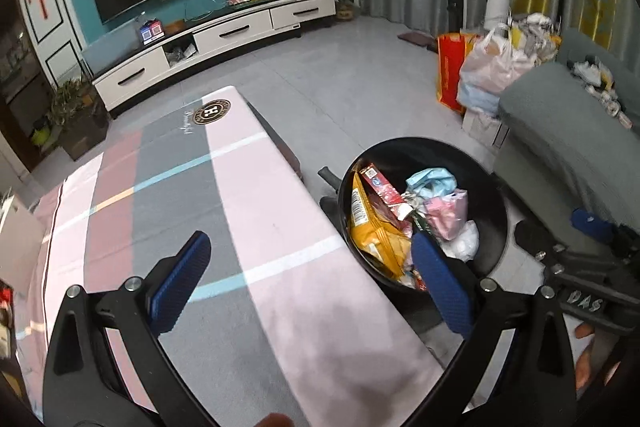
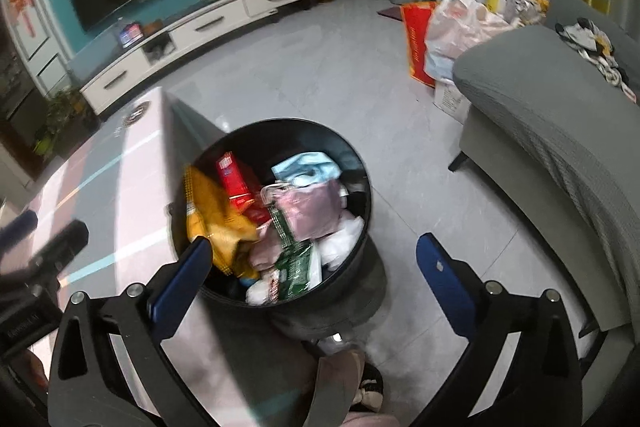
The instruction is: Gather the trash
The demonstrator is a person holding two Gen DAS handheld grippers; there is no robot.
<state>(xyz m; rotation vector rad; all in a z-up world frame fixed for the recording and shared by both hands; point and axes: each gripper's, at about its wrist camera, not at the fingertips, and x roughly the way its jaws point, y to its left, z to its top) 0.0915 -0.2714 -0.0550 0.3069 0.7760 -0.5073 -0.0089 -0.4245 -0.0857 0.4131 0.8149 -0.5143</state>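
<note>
Upright bin (image 2: pixel 280 147) of trash (image 2: pixel 276 215), mouth up, at 12 o'clock; both grippers (image 1: pixel 310 279) (image 2: pixel 312 279) with fingers apart, empty.

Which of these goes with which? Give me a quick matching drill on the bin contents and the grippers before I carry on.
Things:
1. snack bag
2. box
3. face mask
4. right gripper

States:
a. light blue, far side of the trash bin
b. open, empty, above the bin
c. yellow, at the table-side wall
d. red, upright

Pairs: 1-c, 2-d, 3-a, 4-b
</note>
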